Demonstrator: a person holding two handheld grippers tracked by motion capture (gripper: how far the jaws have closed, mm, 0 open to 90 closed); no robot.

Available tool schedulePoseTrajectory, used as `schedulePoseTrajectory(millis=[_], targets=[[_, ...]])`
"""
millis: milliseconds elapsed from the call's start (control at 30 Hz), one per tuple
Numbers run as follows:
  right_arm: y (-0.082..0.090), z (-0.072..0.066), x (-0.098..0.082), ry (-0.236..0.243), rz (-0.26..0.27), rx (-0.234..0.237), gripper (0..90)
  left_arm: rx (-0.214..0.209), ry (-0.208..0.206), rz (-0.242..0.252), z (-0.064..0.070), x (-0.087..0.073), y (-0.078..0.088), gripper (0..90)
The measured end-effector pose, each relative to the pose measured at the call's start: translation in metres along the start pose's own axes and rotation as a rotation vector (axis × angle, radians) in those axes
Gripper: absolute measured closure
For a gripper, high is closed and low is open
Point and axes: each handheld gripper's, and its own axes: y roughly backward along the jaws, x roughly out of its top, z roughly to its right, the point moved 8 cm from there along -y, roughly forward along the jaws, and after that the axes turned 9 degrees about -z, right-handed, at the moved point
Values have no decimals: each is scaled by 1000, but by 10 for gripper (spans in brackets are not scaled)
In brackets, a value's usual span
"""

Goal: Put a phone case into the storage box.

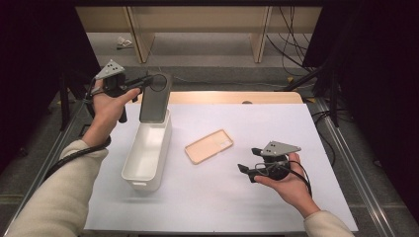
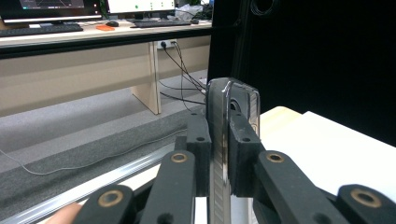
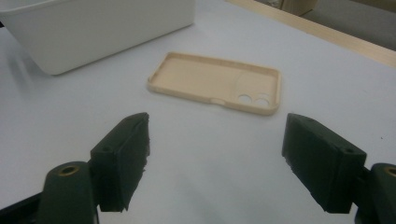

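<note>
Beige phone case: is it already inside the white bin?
No, the beige phone case lies flat on the table, to the right of the white bin.

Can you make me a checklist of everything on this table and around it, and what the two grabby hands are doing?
Surface: white table top, with a bare wooden strip along its far edge.
Job's things: dark phone held upright over the far end of the white bin; beige phone case lying open side up, apart from the bin.
Clutter: nothing seen.
Grippers: left gripper shut on the phone's edges; right gripper open, low over the table, jaws toward the case, holding nothing.
Cables: one trails from each gripper; more lie on the floor beyond the table.
Surroundings: grey floor, wooden desk legs, black curtains at both sides; in the left gripper view, a desk with monitors and keyboards.
</note>
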Motion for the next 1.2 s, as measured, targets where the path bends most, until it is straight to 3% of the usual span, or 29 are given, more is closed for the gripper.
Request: schedulePoseTrajectory(millis=[1200], targets=[[0, 1, -1, -15, 5, 7, 188, 16, 34, -34, -21, -16, -17, 809]])
